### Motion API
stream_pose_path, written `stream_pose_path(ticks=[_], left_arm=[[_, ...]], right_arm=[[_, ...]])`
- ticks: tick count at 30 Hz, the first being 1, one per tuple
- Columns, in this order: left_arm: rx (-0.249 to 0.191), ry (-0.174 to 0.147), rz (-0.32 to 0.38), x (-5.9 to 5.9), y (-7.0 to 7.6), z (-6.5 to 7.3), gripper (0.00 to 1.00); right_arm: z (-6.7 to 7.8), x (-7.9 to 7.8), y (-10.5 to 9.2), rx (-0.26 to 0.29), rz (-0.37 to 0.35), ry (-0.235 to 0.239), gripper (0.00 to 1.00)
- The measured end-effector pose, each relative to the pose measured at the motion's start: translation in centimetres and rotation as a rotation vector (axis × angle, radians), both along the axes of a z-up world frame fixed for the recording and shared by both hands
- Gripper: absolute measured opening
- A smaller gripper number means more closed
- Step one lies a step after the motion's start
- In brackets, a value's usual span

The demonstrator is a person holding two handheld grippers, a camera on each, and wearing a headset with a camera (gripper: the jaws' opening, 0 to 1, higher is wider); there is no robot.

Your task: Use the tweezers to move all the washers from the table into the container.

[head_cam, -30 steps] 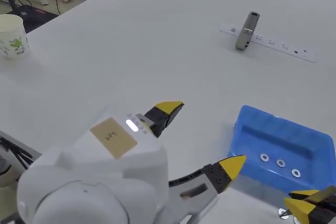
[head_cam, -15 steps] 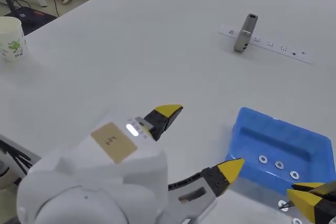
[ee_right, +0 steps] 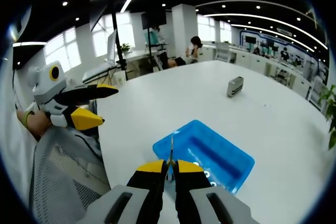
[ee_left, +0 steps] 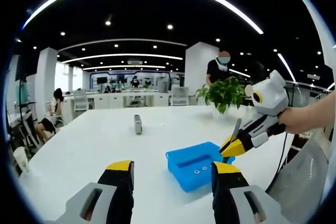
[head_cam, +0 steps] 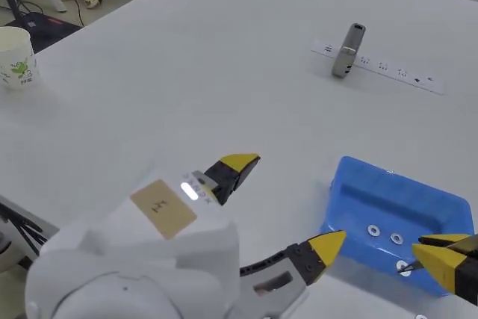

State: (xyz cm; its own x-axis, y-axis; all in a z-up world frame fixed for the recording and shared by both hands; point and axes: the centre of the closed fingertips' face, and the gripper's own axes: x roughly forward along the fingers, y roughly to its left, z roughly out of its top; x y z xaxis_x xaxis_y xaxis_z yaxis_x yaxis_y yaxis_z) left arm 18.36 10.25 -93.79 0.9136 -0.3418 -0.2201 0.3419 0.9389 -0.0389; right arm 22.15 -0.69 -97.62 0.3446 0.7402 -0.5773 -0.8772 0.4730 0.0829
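- left gripper (head_cam: 284,203) — jaws spread wide with nothing between them. It hangs over the bare white table (head_cam: 187,80), just left of the container.
- right gripper (ee_right: 169,170) — jaws pressed together on the tweezers (ee_right: 171,155), which run forward from between the yellow tips.
- blue container (head_cam: 396,192) sits at the near right of the table. Two washers (head_cam: 373,231) show on its floor, side by side.
- The tweezers' tips are at the container's near wall, and a third washer (head_cam: 404,267) shows right at the tips. Whether the tips actually pinch it cannot be told at this size.
- In the left gripper view the right gripper comes in from the right, held by a hand (ee_left: 296,120). Its nose is angled down toward the container's right end.
- Far side of the table: a white power strip (head_cam: 388,71) with a grey block (head_cam: 348,50) standing on it.
- Far left: a paper cup (head_cam: 15,54) near the table edge.
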Motion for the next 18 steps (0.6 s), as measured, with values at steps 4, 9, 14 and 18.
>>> stream_pose_path(ticks=[4,9,14,18], left_arm=[[0.001,0.001,0.000,0.0,0.0,0.0,0.58],[0.003,0.004,-0.001,0.0,0.0,-0.1,0.58],[0.004,0.005,0.000,0.0,0.0,-0.1,0.58],[0.006,0.007,-0.001,0.0,0.0,-0.2,0.58]], right_arm=[[0.5,0.4,0.4,0.004,0.008,-0.014,0.03],[0.9,1.1,0.9,0.016,0.013,-0.023,0.03],[0.9,1.8,1.3,0.016,0.021,-0.030,0.03],[0.7,2.5,1.9,0.016,0.025,-0.034,0.03]])
